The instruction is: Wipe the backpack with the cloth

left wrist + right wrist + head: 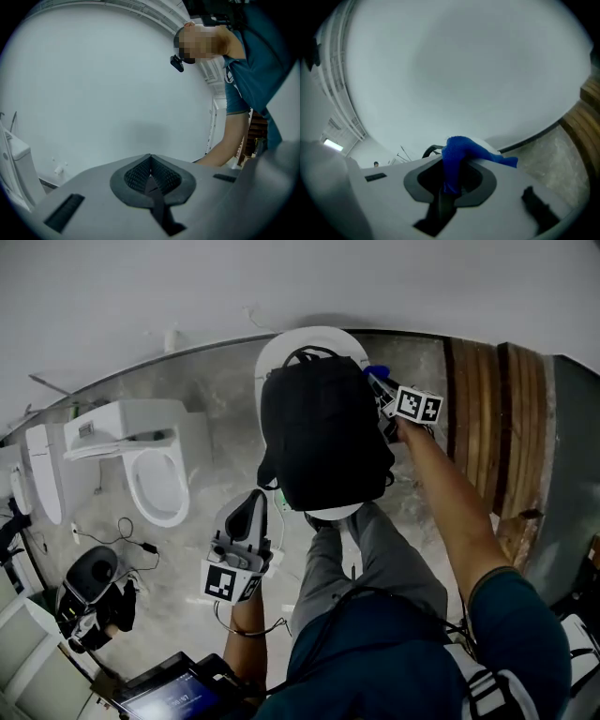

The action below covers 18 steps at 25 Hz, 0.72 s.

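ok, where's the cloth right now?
The blue cloth is clamped in the right gripper, upper centre-right in the head view, at the top right corner of the black backpack.

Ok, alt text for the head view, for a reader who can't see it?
Seen from above, a black backpack lies on a white rounded surface, and the right gripper, shut on a blue cloth, is at its upper right edge. The left gripper, shut and empty, is held by the backpack's lower left; a white toilet stands further left.

Right tongs with blue cloth beside backpack
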Each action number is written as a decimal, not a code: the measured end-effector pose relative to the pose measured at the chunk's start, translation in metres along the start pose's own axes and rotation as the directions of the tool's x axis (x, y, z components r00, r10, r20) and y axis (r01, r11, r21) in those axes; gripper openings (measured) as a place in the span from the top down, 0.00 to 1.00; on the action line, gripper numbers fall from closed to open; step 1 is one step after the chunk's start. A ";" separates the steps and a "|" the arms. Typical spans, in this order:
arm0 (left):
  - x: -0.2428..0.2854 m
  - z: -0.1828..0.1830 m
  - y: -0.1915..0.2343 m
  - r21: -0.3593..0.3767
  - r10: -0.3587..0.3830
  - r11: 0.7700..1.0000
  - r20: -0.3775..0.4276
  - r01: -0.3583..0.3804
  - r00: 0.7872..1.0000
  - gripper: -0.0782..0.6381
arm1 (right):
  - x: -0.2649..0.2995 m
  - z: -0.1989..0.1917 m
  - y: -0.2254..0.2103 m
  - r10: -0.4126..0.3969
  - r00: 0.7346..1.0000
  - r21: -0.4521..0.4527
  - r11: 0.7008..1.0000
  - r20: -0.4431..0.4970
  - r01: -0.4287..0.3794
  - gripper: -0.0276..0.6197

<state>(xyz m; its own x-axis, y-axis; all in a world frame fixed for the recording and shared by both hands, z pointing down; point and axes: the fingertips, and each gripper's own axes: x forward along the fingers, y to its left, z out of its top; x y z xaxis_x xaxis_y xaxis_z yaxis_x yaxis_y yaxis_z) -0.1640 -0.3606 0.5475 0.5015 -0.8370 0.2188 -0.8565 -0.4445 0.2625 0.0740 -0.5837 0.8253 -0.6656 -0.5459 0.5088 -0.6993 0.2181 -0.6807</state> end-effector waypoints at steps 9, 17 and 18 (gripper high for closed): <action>-0.019 -0.009 0.019 -0.043 0.062 0.997 0.019 -0.062 0.998 0.88 | 0.107 -0.017 0.077 -0.200 0.859 -0.704 0.672 -0.471 -0.230 0.88; -0.041 -0.013 0.033 -0.051 0.112 0.993 0.029 -0.110 0.993 0.88 | 0.152 -0.094 0.212 -0.180 0.750 -0.766 0.256 -0.637 -0.589 0.88; -0.045 -0.013 0.035 -0.052 0.118 0.992 0.031 -0.116 0.993 0.89 | 0.154 -0.105 0.231 -0.174 0.739 -0.757 0.219 -0.651 -0.616 0.88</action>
<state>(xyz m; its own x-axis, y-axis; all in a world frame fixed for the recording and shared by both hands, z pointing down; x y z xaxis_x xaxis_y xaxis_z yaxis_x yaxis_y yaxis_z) -0.2143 -0.3345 0.5594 0.3933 -0.8929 0.2191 -0.9012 -0.3272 0.2841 -0.2179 -0.5325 0.8019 -0.5399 0.0857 0.8373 0.0593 0.9962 -0.0638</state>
